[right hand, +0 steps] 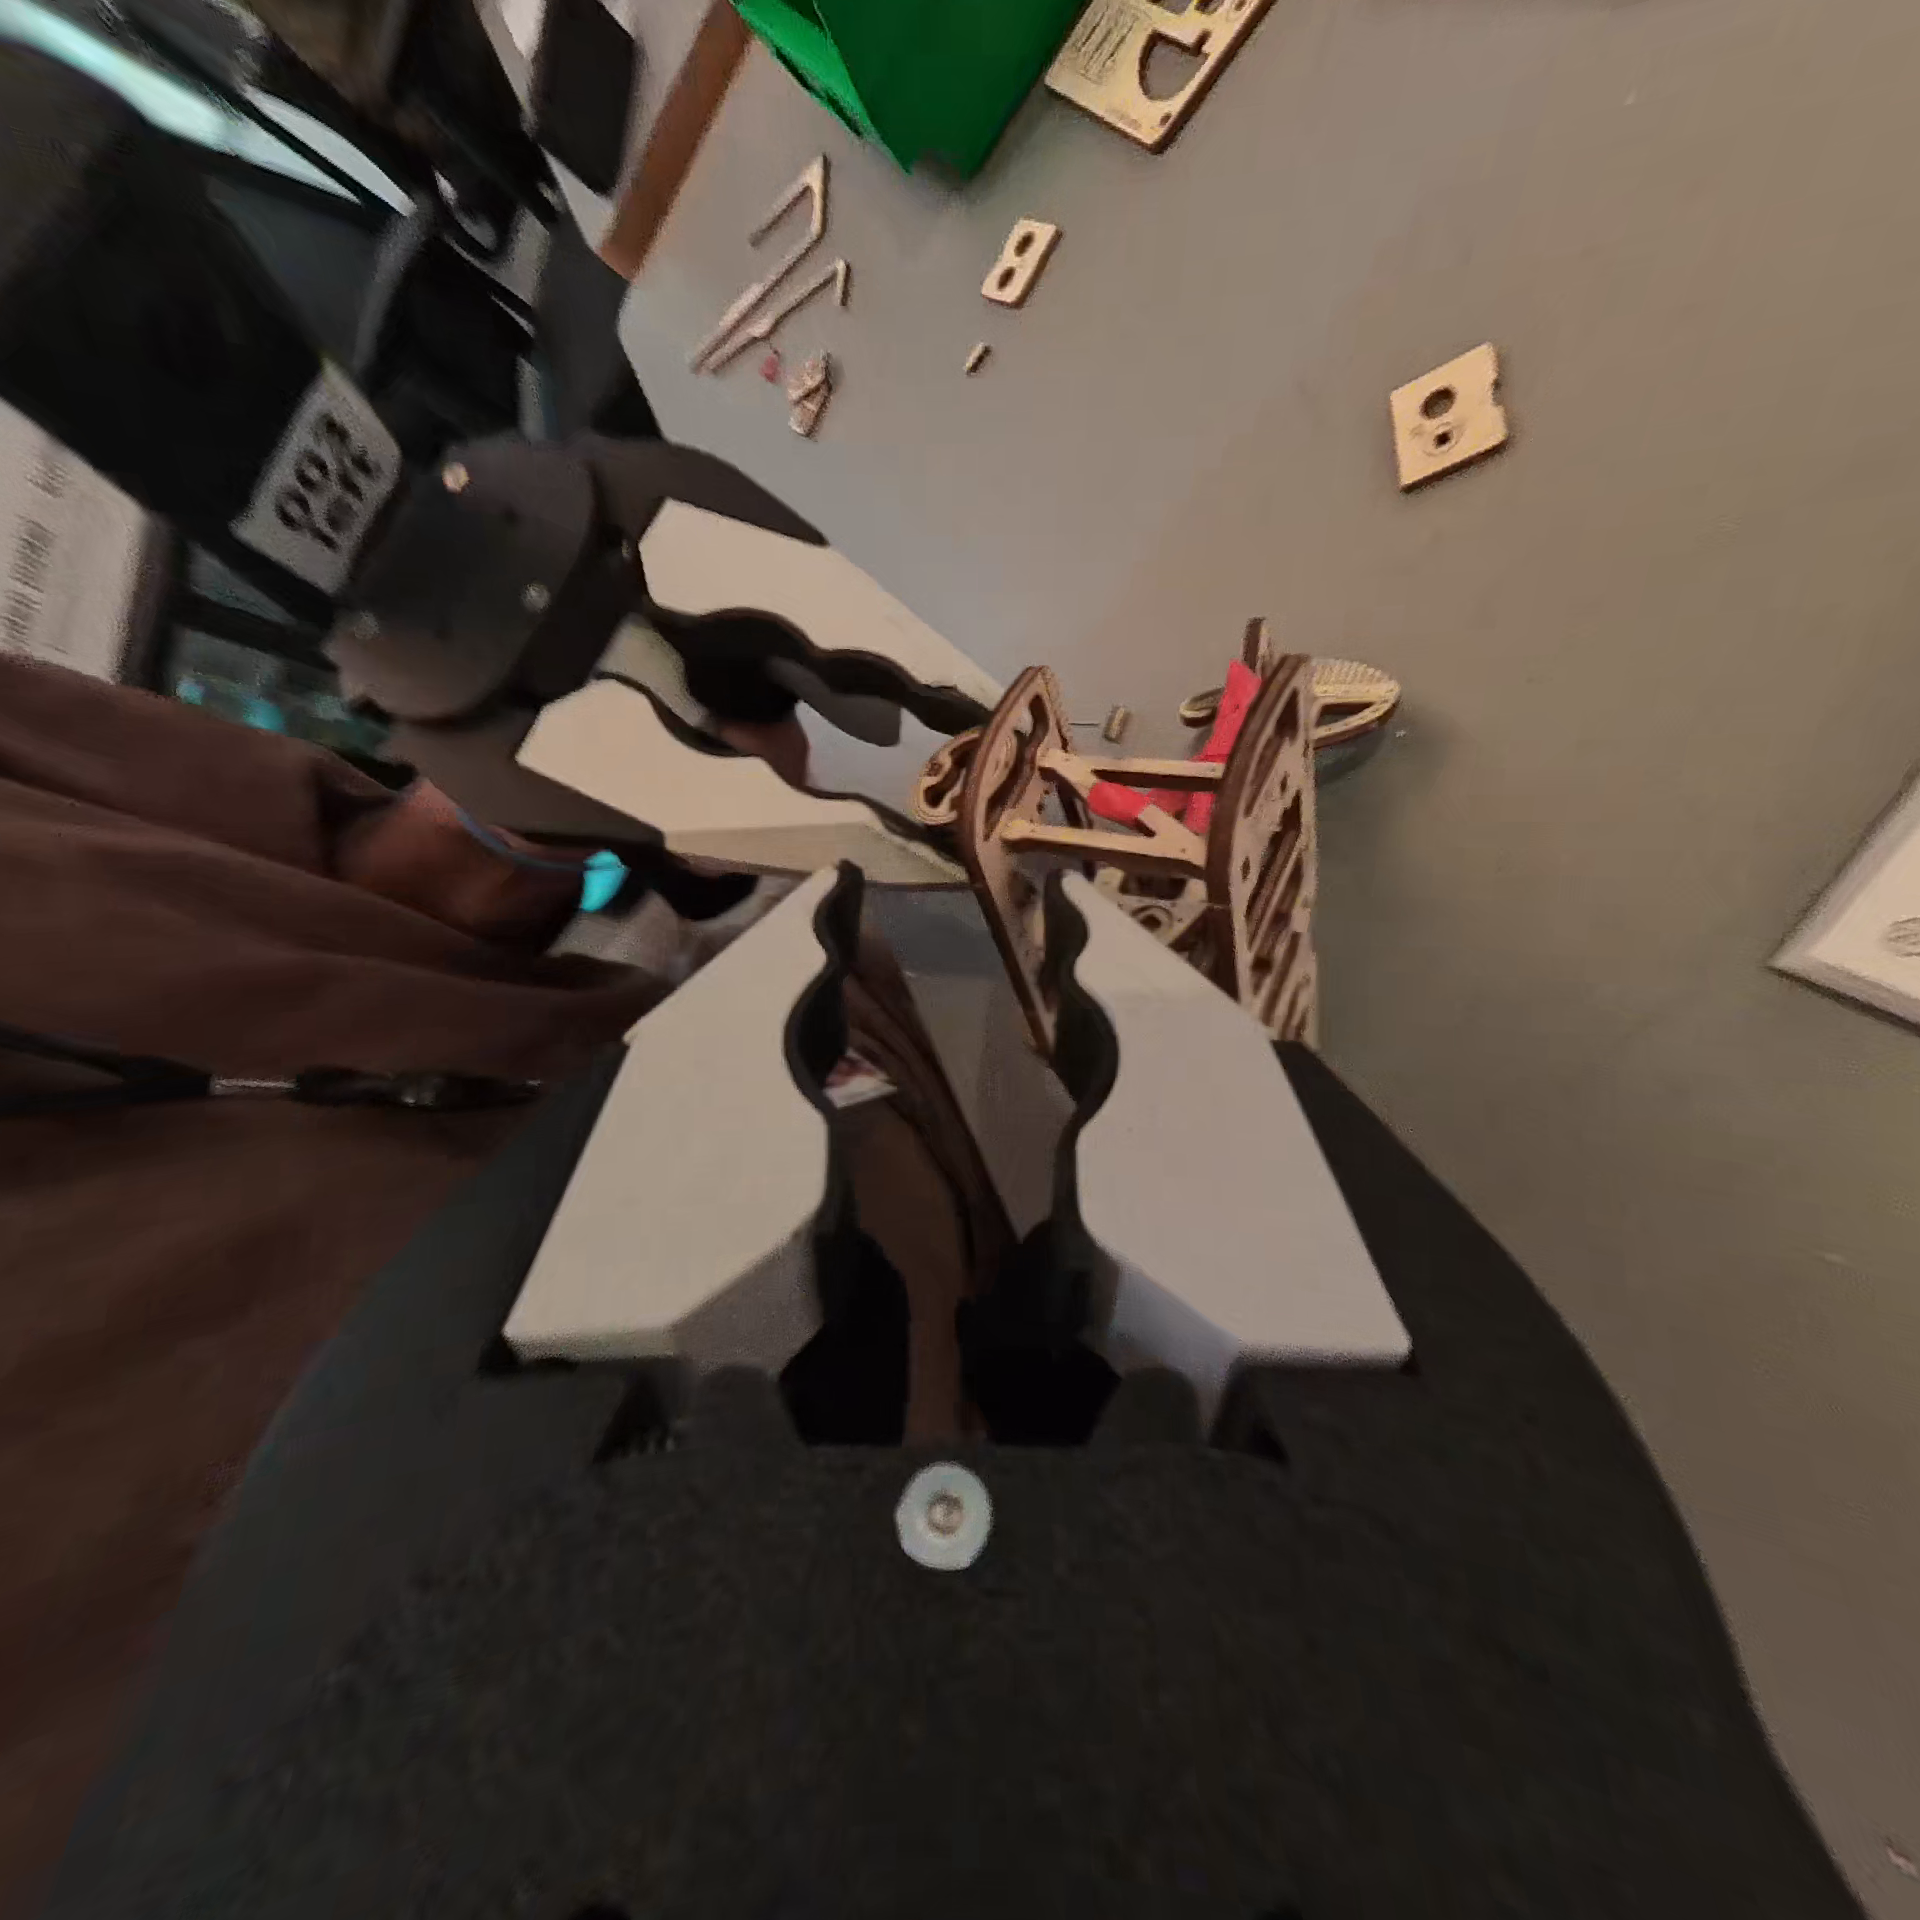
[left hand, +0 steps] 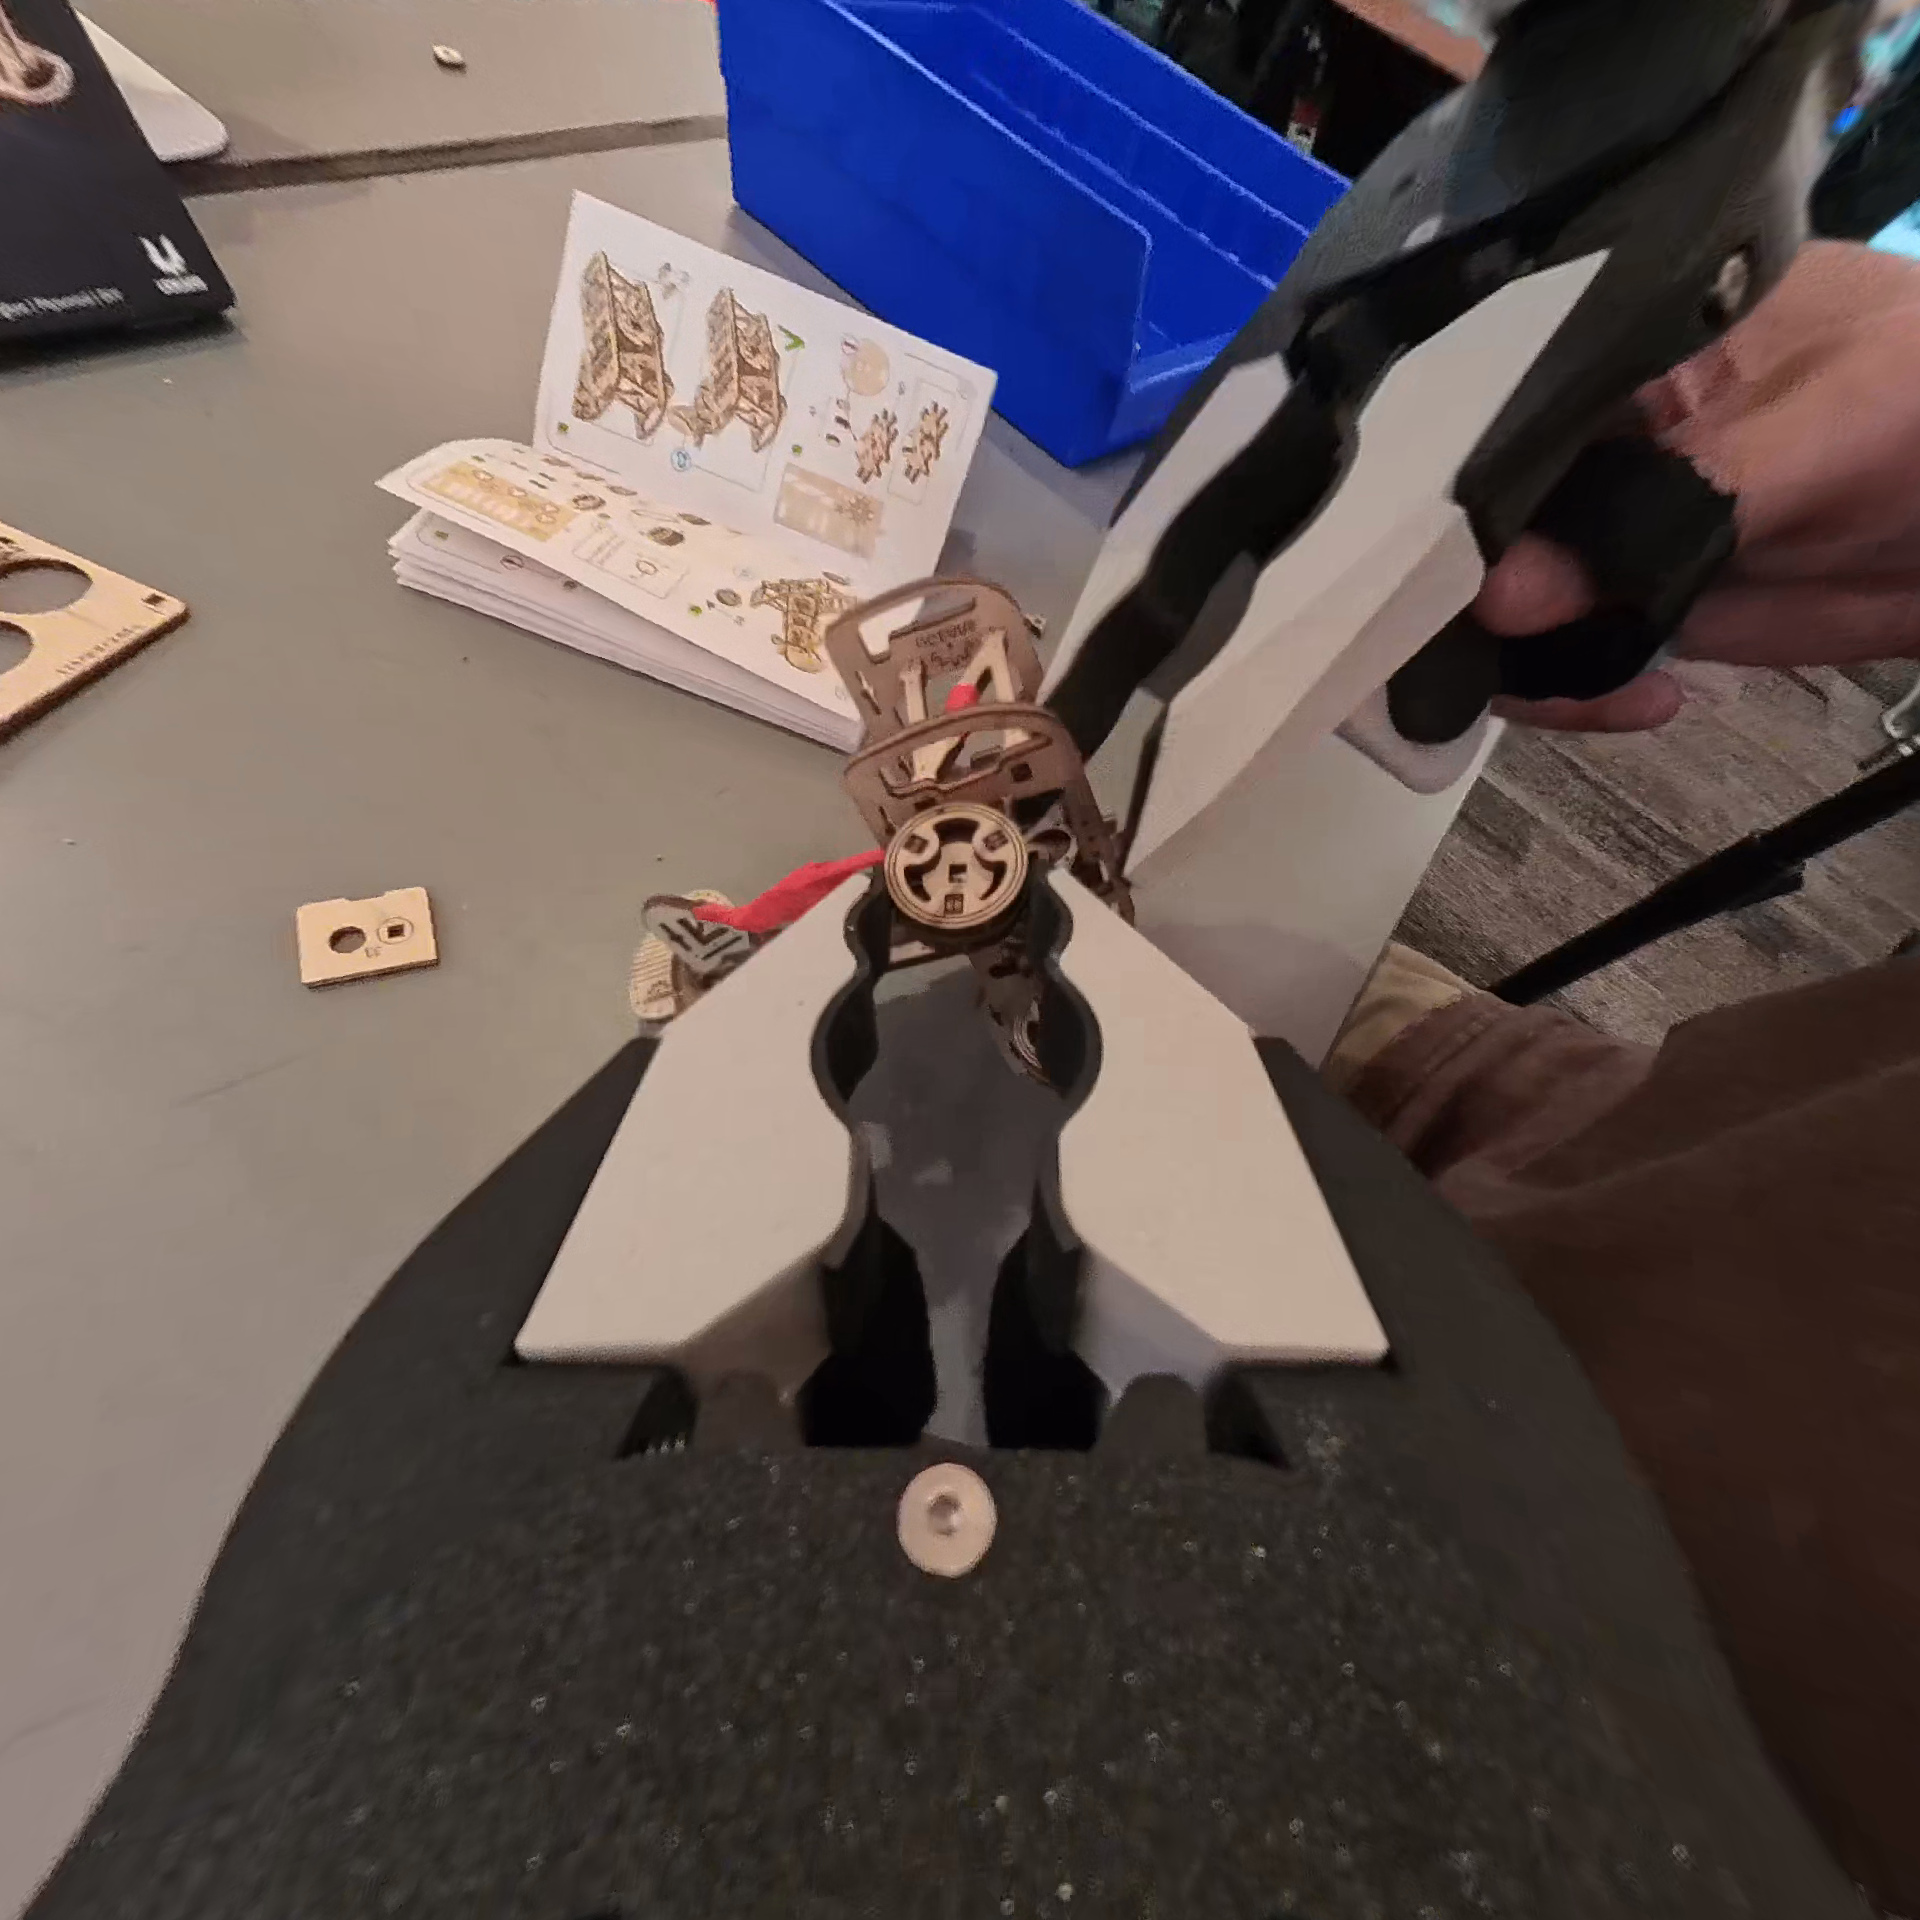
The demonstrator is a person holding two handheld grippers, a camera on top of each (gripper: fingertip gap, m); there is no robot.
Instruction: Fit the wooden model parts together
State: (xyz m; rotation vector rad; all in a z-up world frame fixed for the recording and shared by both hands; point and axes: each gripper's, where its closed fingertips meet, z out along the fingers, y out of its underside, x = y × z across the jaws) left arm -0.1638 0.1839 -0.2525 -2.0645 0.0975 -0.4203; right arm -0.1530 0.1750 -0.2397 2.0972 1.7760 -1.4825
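Note:
A half-built wooden model (left hand: 935, 675) with a red band (left hand: 800, 883) stands on the grey table (left hand: 312, 1143). My left gripper (left hand: 956, 914) is shut on the model's round hub (left hand: 956, 868) at its near end. The right wrist view shows this grip from the side, the left gripper (right hand: 951, 774) clamping the model's (right hand: 1268, 821) rounded end. My right gripper (right hand: 956, 894) is open, with the model's side plate (right hand: 1023, 966) between its fingers, close to the right finger (right hand: 1174, 1122). In the left wrist view the right gripper (left hand: 1117, 862) comes down from the upper right, held by a hand (left hand: 1787, 499).
An open instruction booklet (left hand: 675, 499) and a blue bin (left hand: 987, 208) lie behind the model. A small wooden square (left hand: 366, 935) and a cut-out wood sheet (left hand: 62, 623) lie left. A green bin (right hand: 914, 73), loose wooden strips (right hand: 790, 281) and another square (right hand: 1449, 416) lie beyond. The grippers are tip to tip, or close to it.

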